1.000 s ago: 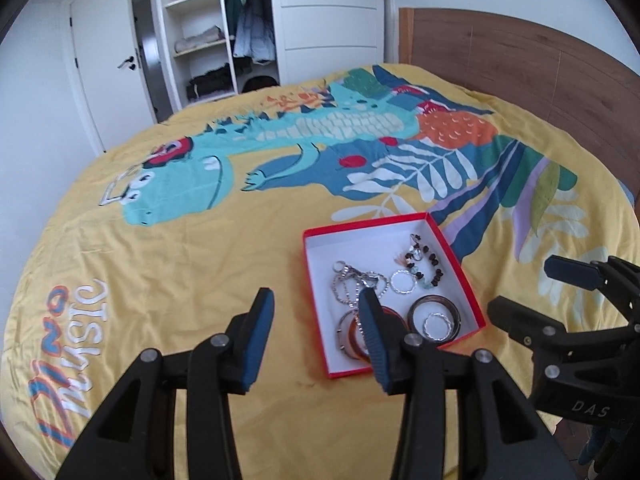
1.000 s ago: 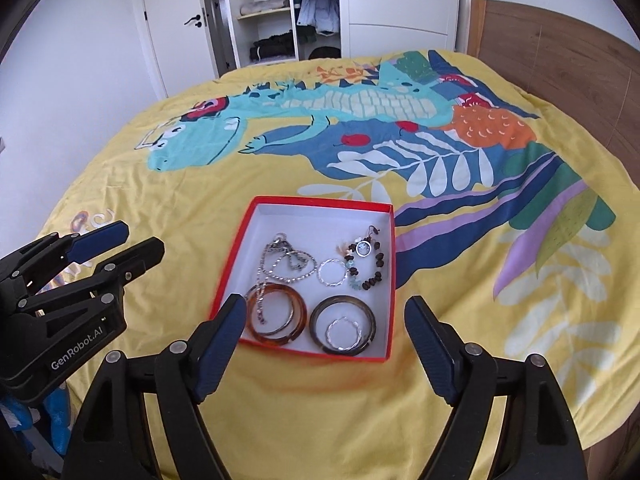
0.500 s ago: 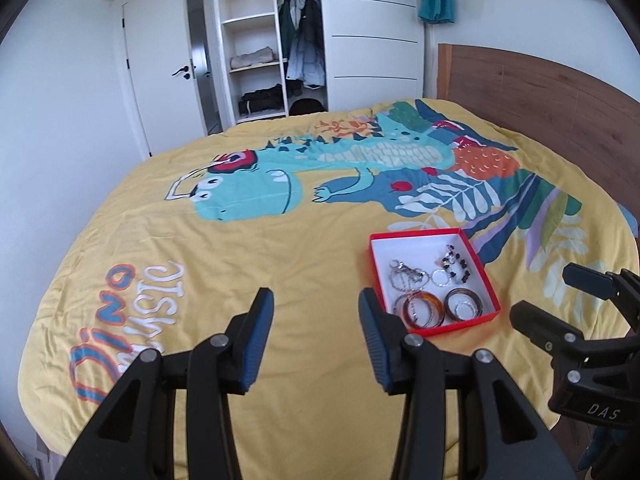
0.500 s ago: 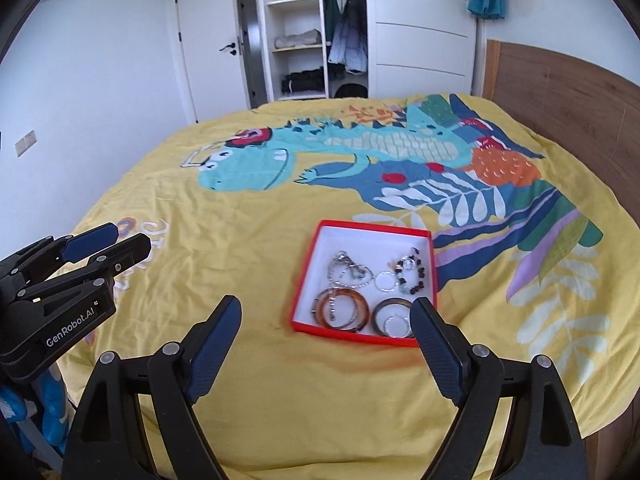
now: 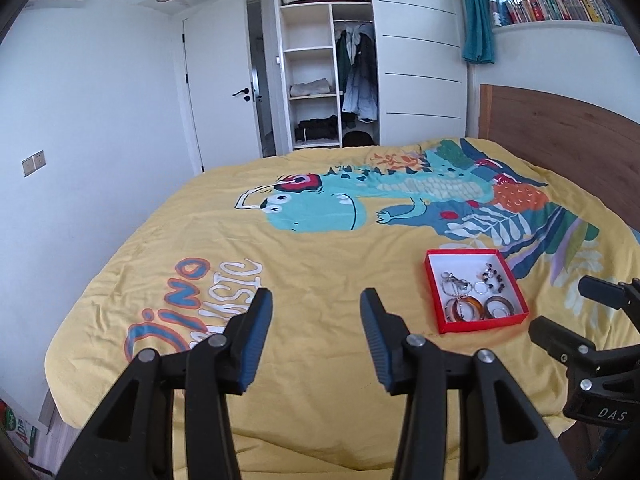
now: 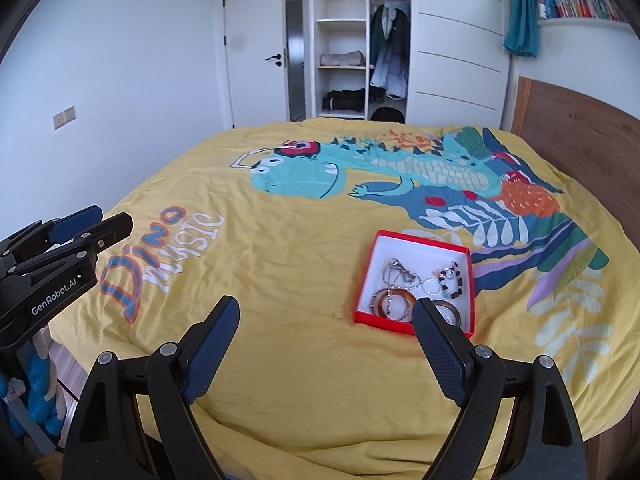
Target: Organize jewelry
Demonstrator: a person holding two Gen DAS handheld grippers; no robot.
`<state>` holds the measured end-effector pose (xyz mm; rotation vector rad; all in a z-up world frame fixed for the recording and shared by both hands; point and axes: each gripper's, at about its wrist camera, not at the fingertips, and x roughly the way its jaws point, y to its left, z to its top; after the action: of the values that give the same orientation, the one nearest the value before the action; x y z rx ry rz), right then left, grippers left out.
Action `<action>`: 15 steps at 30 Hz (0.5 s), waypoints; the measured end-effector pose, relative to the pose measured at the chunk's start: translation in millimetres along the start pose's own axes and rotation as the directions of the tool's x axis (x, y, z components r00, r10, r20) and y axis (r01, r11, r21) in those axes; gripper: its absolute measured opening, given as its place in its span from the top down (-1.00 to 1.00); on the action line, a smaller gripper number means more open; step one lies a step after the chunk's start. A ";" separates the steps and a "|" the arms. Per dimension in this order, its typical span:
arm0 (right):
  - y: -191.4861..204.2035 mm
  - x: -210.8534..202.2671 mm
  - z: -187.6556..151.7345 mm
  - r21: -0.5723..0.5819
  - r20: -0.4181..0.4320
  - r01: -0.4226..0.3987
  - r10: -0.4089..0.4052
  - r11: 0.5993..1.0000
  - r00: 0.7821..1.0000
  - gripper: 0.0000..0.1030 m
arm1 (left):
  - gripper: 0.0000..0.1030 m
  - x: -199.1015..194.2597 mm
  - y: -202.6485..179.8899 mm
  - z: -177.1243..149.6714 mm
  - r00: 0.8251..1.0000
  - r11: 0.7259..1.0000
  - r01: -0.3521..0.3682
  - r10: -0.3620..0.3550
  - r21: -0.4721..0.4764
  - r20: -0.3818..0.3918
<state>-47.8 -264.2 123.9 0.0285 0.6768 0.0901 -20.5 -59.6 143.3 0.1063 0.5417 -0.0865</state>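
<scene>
Both hands empty over the bedspread [image 5: 320, 248]: left gripper [image 5: 316, 316] part-open, right gripper [image 6: 326, 322] wide, jaws just opening; red jewelry box [image 6: 416, 286] ahead-right of both, pieces inside; sorting seems done, next likely retreat.

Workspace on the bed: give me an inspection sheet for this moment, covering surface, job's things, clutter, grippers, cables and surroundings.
Surface: yellow bedspread with a dinosaur print and the words Dino Music, lightly wrinkled.
Job's things: red box with a white inside, lying open on the bedspread; in it amber bangles, a dark bangle, a silver chain, a bead bracelet and small silver rings.
Clutter: nothing seen on the bedspread outside the box.
Grippers: left gripper open, nothing between the jaws; right gripper open wider, its jaws have just been opening, nothing between them.
Cables: nothing seen.
Surroundings: open wardrobe with hanging coats and folded clothes, white door, wooden headboard, bookshelf, teal curtain.
</scene>
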 end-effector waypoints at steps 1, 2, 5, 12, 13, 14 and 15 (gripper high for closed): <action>5.2 -4.2 -2.2 -0.008 0.005 -0.001 0.001 1.000 1.000 -0.71 | 0.15 -4.7 3.2 -3.3 1.000 1.000 -0.010 0.010 0.000 0.001; 9.3 -7.1 -3.8 -0.014 0.009 -0.002 0.002 1.000 1.000 -0.71 | 0.15 -9.5 7.0 -6.6 1.000 1.000 -0.014 0.014 -0.003 0.002; 22.9 -18.4 -9.3 -0.037 0.023 -0.004 0.005 0.999 1.000 -0.72 | 0.15 -21.5 17.8 -14.8 1.000 1.000 -0.016 0.016 -0.021 0.001; 45.0 -47.3 -19.3 -0.048 0.085 0.047 -0.043 0.998 0.995 -0.78 | 0.14 -41.0 41.0 -33.2 0.999 0.998 -0.042 0.041 -0.039 -0.021; 47.2 -50.1 -19.9 -0.048 0.093 0.064 -0.060 0.997 0.994 -0.78 | 0.14 -42.1 43.6 -34.7 0.999 0.998 -0.044 0.043 -0.042 -0.023; 49.5 -53.6 -20.7 -0.048 0.104 0.085 -0.079 0.995 0.991 -0.78 | 0.14 -43.3 46.0 -36.5 0.999 0.998 -0.047 0.045 -0.048 -0.028; 51.0 -57.2 -21.3 -0.046 0.117 0.099 -0.093 0.994 0.989 -0.79 | 0.14 -43.6 48.7 -38.3 0.998 0.997 -0.047 0.045 -0.055 -0.038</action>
<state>-109.4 -218.8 145.9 -0.0478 0.5595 0.0131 -71.9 -4.3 137.1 0.0657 0.5778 -0.0242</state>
